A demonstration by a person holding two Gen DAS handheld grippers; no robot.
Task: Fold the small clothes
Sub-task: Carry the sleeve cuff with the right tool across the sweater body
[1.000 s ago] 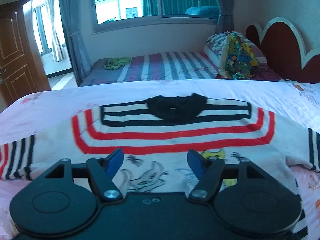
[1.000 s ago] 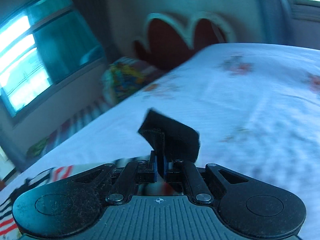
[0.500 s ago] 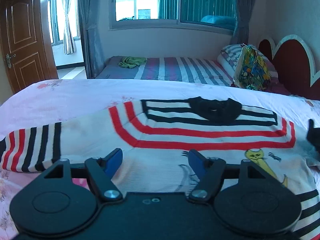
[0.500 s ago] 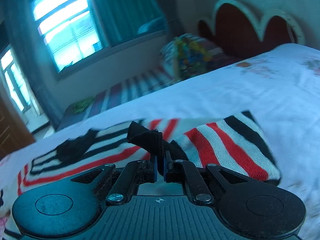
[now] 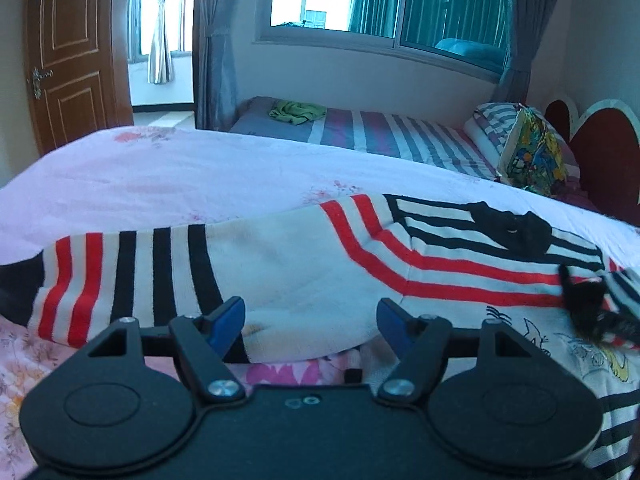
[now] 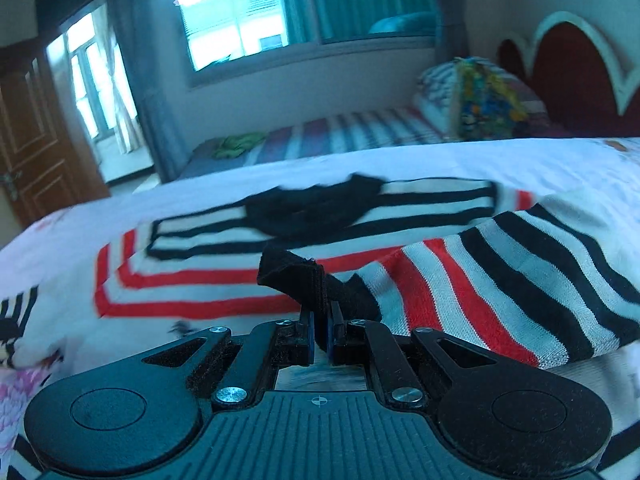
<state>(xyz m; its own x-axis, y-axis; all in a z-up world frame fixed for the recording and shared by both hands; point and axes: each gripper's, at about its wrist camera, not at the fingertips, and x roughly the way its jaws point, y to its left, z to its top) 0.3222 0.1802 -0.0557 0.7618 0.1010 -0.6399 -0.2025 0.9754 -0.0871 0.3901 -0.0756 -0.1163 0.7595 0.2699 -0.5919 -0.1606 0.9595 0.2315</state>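
Note:
A small white sweater [image 5: 304, 264] with red and black stripes and a black collar [image 5: 512, 228] lies flat on the pink floral bed [image 5: 160, 184]. Its left sleeve [image 5: 120, 276] stretches out to the left. My left gripper [image 5: 310, 318] is open and empty, low over the sleeve near the armpit. My right gripper [image 6: 319, 334] is shut on the black cuff [image 6: 296, 276] of the right sleeve [image 6: 500, 280], which is folded over the sweater's chest [image 6: 200, 280]. That cuff also shows in the left wrist view [image 5: 584, 296].
A second bed with a striped sheet [image 5: 400, 136] stands behind, with a green cloth [image 5: 298, 111], a striped pillow and a colourful bag [image 5: 532, 156]. A red headboard [image 5: 600, 168] is at the right. A wooden door [image 5: 68, 48] is at the left.
My right gripper has carried the right sleeve cuff leftward, over the sweater's chest. My left gripper has moved left along the sweater, to the left sleeve, still open.

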